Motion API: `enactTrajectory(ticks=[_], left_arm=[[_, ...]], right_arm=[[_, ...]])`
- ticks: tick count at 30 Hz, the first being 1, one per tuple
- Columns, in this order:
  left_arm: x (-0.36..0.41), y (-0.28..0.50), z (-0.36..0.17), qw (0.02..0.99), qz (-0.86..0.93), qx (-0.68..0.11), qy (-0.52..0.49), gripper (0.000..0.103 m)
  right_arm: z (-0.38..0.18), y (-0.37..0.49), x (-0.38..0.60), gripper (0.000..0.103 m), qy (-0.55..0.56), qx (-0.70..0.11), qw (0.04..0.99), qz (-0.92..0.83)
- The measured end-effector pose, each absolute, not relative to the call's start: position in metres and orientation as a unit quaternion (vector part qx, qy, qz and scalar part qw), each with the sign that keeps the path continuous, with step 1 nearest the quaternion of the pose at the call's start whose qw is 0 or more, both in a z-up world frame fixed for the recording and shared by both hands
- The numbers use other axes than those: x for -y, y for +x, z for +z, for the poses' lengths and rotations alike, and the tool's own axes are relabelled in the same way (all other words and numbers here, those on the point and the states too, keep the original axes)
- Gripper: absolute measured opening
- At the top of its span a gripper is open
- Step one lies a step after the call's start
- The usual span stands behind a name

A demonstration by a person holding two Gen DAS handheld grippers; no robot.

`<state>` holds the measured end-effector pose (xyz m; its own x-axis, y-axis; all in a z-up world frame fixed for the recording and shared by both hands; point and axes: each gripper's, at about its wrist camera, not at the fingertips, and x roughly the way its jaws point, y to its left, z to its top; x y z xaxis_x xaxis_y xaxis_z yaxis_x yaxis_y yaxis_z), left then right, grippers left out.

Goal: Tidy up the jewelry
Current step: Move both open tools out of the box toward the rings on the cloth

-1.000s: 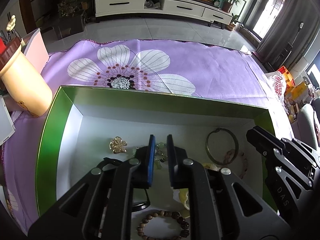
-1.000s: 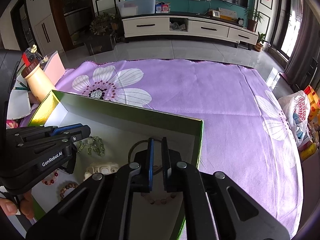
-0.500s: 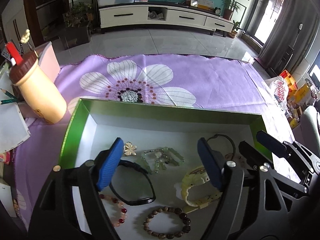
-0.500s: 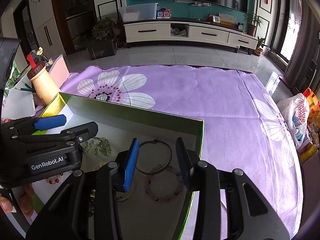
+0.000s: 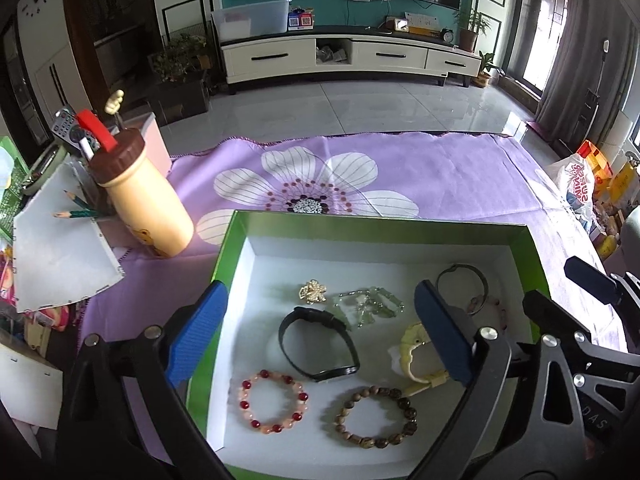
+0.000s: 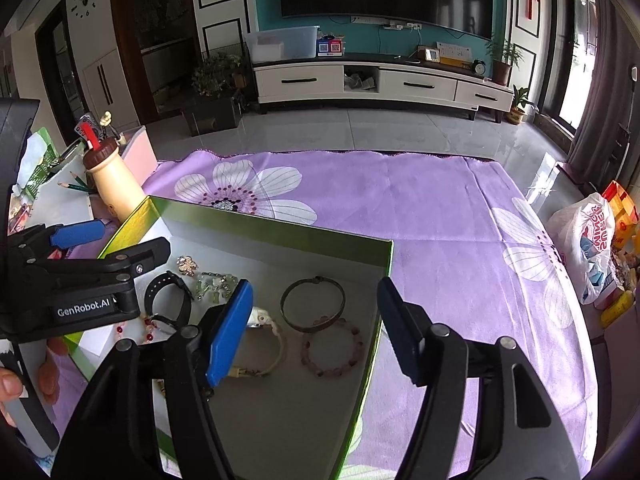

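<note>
A green box (image 5: 224,248) with a white inside lies on the purple flower cloth (image 5: 440,176). It holds a black band (image 5: 318,342), a red and pink bead bracelet (image 5: 274,400), a brown bead bracelet (image 5: 376,416), a yellow watch (image 5: 412,354), a gold brooch (image 5: 313,291), green beads (image 5: 368,304), a metal bangle (image 6: 313,303) and a pink bead bracelet (image 6: 332,347). My left gripper (image 5: 320,332) is open and empty above the box. My right gripper (image 6: 316,328) is open and empty above the box's right side.
A cream bottle-shaped pen holder (image 5: 140,200) stands left of the box, beside papers (image 5: 56,248) and pencils. A plastic bag (image 6: 592,240) and packets lie off the table's right edge. The cloth right of the box is bare.
Both grippers opened from nearly shut to wide open and rose back away from the box. More of the box and room shows now.
</note>
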<state>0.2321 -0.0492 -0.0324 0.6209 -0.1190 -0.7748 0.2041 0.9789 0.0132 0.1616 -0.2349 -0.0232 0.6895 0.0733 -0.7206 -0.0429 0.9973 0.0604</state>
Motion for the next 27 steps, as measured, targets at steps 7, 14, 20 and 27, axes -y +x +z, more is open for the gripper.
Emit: enactTrajectory(ticks=[7, 14, 20, 27], left_arm=[[0.041, 0.209, -0.021, 0.907, -0.08, -0.41, 0.056, 0.1], [0.032, 0.175, -0.015, 0.908, -0.084, -0.406, 0.055, 0.101], [0.015, 0.141, -0.016, 0.906, -0.092, -0.412, 0.029, 0.101], [-0.005, 0.092, -0.033, 0.898, -0.1, -0.429, 0.005, 0.101]], right_arm=[[-0.015, 0.134, 0.233, 0.065, 0.013, -0.382, 0.923, 0.041], [-0.003, 0.095, 0.237, 0.065, 0.022, -0.367, 0.928, 0.062], [0.002, 0.054, 0.247, 0.065, 0.025, -0.359, 0.93, 0.075], [-0.024, 0.012, 0.269, 0.065, 0.024, -0.389, 0.918, 0.073]])
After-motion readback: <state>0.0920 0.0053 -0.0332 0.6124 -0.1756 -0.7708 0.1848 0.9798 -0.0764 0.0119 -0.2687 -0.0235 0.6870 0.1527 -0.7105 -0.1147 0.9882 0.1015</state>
